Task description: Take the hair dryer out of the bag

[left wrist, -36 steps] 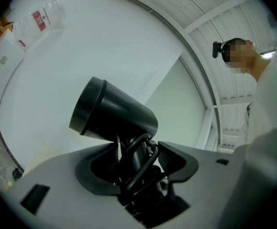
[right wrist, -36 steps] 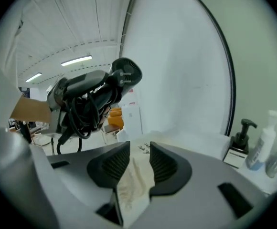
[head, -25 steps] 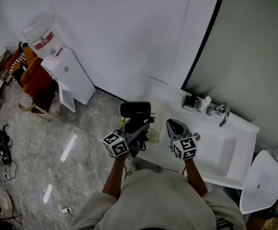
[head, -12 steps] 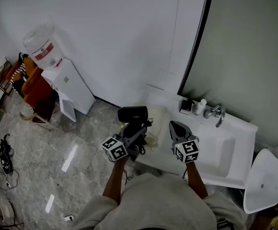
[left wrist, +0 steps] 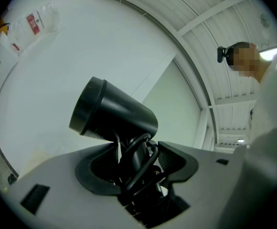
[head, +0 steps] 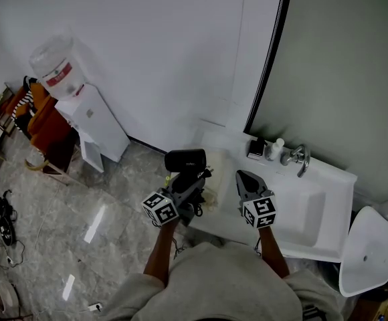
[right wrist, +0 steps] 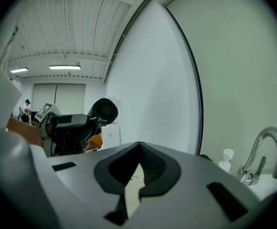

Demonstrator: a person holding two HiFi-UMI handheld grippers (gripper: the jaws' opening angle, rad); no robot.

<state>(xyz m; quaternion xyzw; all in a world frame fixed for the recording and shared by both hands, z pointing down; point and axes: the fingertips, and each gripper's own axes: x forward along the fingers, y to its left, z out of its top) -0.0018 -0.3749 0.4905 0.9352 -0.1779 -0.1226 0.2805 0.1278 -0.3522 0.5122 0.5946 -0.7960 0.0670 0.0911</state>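
A black hair dryer (head: 186,159) hangs in the air over the left end of the white counter (head: 227,219). My left gripper (head: 195,176) is shut on its handle. In the left gripper view the dryer's barrel (left wrist: 117,116) stands above the jaws, with the handle and looped black cord squeezed between the pads (left wrist: 169,159). A pale cream bag (head: 215,178) lies on the counter just behind the dryer. My right gripper (head: 243,176) hovers beside it with its jaws shut on nothing; its tips (right wrist: 138,146) meet. The right gripper view shows the dryer (right wrist: 104,109) off to the left.
A sink basin (head: 311,209) with a chrome faucet (head: 298,158) lies to the right. A small white bottle (head: 274,149) and a dark box (head: 255,148) stand by the mirror. A water dispenser (head: 80,105) stands on the floor at left, and a white lid (head: 368,249) at far right.
The right gripper has lifted slightly off the counter. The left gripper holds the hair dryer in the same place. The head view has shifted a little.
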